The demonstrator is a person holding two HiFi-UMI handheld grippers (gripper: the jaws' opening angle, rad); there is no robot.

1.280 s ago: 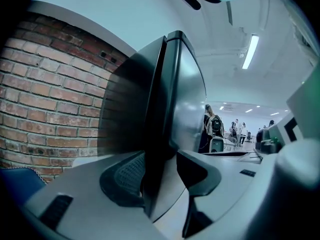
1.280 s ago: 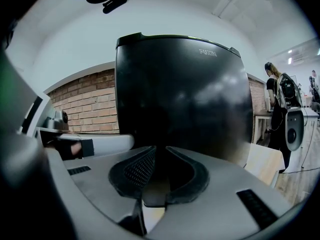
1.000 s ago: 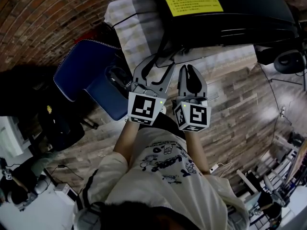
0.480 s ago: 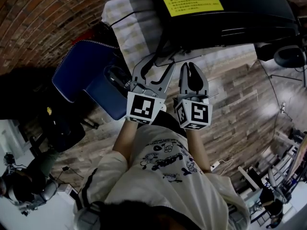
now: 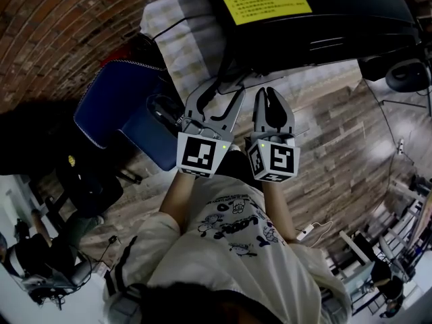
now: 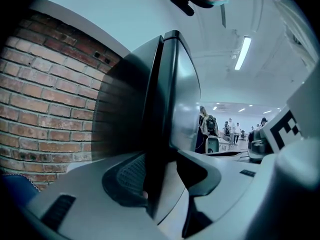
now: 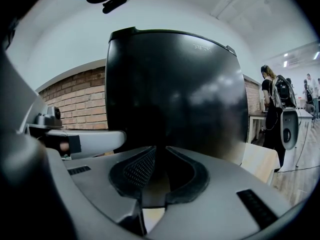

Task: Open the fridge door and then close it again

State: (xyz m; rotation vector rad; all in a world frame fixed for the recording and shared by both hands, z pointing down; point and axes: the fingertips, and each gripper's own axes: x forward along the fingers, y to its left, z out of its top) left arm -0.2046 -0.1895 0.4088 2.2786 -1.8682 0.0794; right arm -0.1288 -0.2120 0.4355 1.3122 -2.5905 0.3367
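Brick wall point(image 5: 61, 25) backs the black fridge point(image 5: 337, 19), which stands just ahead, its door seemingly shut. Facing the door's edge, the left gripper point(image 5: 214, 103) has its jaws spread, probably to hook it. The right gripper point(image 5: 271, 106) waits beside it, pinched together and empty.

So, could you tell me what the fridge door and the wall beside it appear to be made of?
The fridge door looks like dark, glossy painted metal or plastic, judging by its soft reflections; which, I can't tell. The wall is bare red brick with pale mortar joints, matte and rough.
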